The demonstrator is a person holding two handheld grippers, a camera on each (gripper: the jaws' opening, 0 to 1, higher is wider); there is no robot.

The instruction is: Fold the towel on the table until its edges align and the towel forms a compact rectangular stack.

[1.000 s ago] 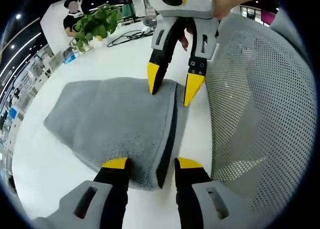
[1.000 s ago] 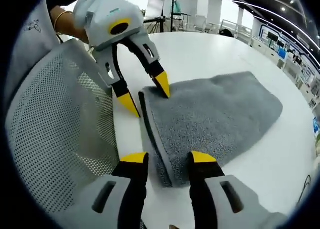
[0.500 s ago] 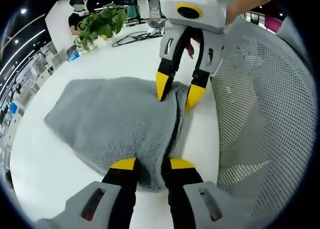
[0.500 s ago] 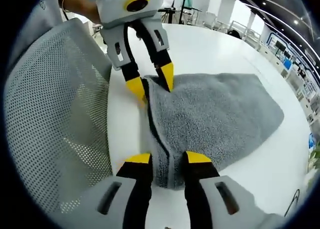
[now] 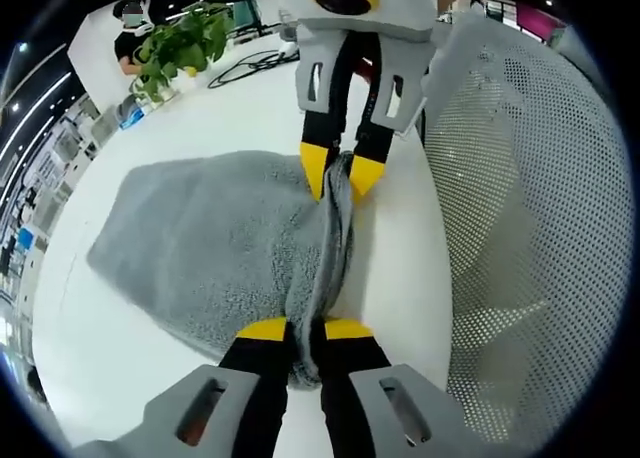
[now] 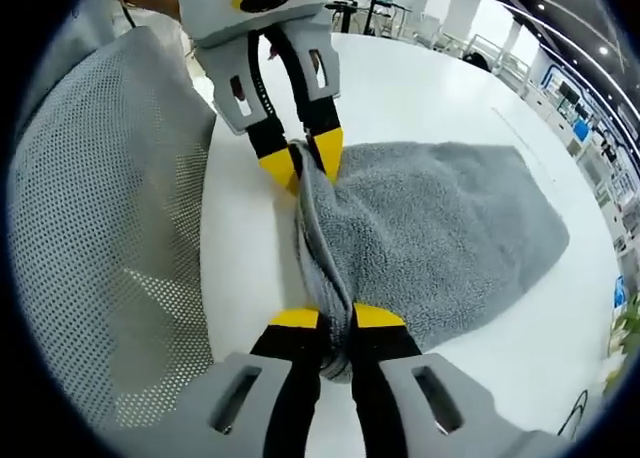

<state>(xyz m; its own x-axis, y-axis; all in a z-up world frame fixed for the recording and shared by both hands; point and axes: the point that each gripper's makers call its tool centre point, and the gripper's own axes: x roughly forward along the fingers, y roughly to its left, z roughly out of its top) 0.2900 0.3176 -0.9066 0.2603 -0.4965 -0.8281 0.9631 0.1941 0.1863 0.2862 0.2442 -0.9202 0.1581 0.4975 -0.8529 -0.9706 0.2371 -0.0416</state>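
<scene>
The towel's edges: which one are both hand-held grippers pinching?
The doubled edge of the grey towel beside the mesh chair back; left hand-held gripper and right hand-held gripper clamp its ends.

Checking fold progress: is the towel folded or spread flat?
Folded at least once: towel shows doubled layers along the edge pinched by left tool and right tool.

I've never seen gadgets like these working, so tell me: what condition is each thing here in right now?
Grey terry towel: folded on the white table, its near edge pinched up.
Left gripper: shut on the towel's edge.
Right gripper: shut on the same edge.
Grey mesh chair back: upright beside the table.
</scene>
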